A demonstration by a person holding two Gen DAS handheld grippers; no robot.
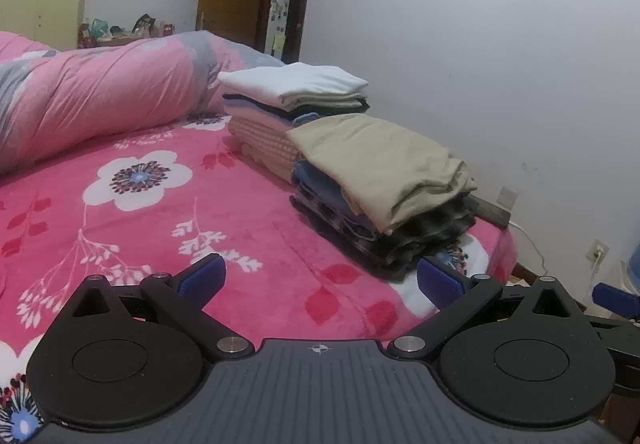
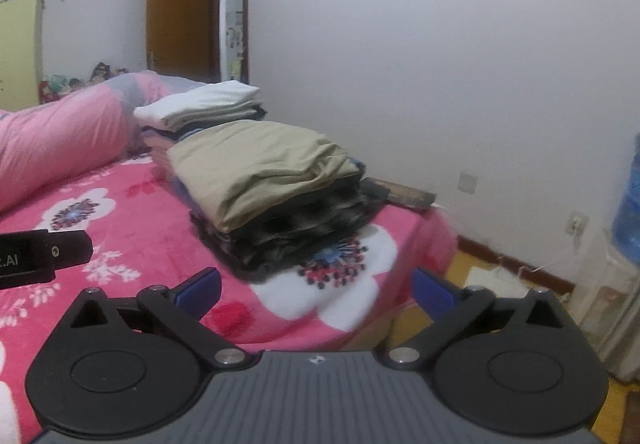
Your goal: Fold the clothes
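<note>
Plush floral blanket [image 1: 168, 228] bears neatly squared stacks [image 1: 384, 180] of folded clothes.

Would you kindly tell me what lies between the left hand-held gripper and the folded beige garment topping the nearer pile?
Only bare pink floral bedspread, as the left wrist view shows, between the left hand-held gripper and the folded beige garment.

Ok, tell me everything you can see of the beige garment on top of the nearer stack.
The beige garment is folded into a rough rectangle of several layers, plain matte cloth, softly creased. It lies flat as the top piece of the nearer stack, on blue and dark checked clothes, near the corner of the pink floral bed. Its folded edges bulge at the near end and overhang the layers beneath. Behind it stands a second pile topped by a white garment. Neither claw touches it.
</note>
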